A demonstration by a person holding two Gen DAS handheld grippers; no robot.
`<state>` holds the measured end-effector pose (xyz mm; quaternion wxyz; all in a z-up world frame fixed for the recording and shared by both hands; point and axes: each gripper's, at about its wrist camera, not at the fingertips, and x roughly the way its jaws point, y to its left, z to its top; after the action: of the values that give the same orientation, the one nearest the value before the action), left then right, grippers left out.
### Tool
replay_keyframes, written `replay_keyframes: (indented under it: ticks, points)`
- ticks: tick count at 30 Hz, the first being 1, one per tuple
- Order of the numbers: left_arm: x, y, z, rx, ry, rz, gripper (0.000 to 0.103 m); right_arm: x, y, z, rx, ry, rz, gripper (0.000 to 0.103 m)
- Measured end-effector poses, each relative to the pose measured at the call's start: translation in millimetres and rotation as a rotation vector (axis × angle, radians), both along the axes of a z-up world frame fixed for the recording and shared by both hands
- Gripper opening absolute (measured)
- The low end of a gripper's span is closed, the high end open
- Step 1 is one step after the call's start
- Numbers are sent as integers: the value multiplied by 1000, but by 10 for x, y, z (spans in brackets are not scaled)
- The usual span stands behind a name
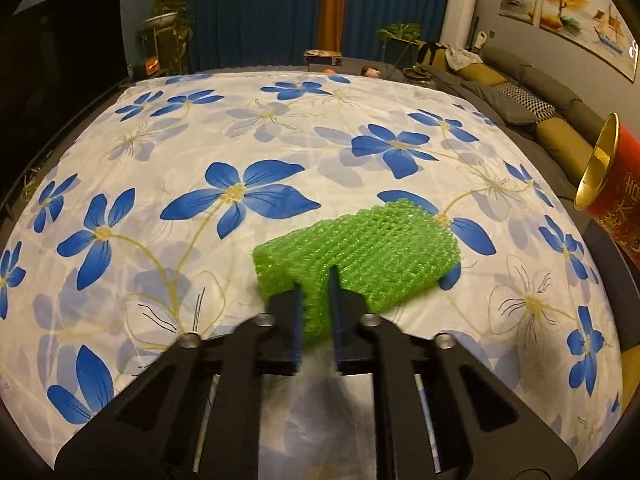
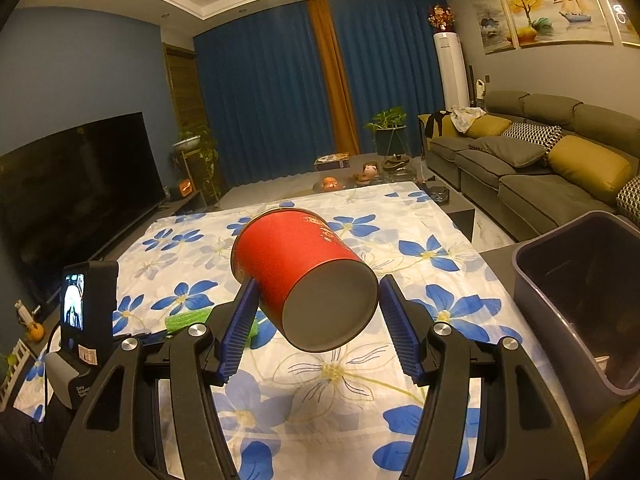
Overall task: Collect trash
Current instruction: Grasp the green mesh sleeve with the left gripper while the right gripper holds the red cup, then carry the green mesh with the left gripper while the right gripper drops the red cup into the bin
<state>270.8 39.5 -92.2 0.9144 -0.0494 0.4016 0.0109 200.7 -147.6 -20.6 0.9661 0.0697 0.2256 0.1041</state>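
A green foam net sleeve (image 1: pixel 360 256) lies on the flowered tablecloth (image 1: pixel 224 128). My left gripper (image 1: pixel 316 300) is shut on its near end. A strip of the sleeve also shows in the right wrist view (image 2: pixel 188 319). My right gripper (image 2: pixel 316 316) holds a red paper cup (image 2: pixel 296 264) above the table, tilted with its grey base toward the camera. The left pad touches the cup; a small gap shows at the right pad. The cup's gold rim also shows at the right edge of the left wrist view (image 1: pixel 600 160).
A grey plastic bin (image 2: pixel 576 296) stands at the table's right edge. The left gripper's body with a small screen (image 2: pixel 84 304) is at the left. A TV (image 2: pixel 76 192) is left, a sofa (image 2: pixel 552 168) right, small items at the table's far end (image 2: pixel 372 170).
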Motion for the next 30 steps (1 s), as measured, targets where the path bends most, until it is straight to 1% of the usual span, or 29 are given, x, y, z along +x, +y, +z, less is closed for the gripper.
replay_keyframes:
  ticks: [5, 8, 13, 17, 20, 26, 30]
  points:
    - [-90, -12, 72, -21, -24, -5, 5, -94, -60, 30, 0, -11, -8, 61]
    - [-166, -21, 171, -31, -54, -9, 5, -133, -123, 43, 2, -19, -16, 61]
    - [-302, -99, 377, -48, -109, -26, 5, -230, -240, 73, 16, -32, -33, 61]
    - [-416, -254, 581, -55, -163, -61, 5, -270, -361, 113, 25, -43, -57, 61]
    - [-518, -458, 777, -61, -214, -106, 5, -320, -484, 130, 31, -54, -82, 61]
    - [-624, -906, 1036, -81, -276, -201, 5, -447, -812, 165, 41, -72, -158, 61]
    - [-664, -1360, 1184, -90, -308, -293, 5, -549, -1139, 179, 53, -84, -236, 61]
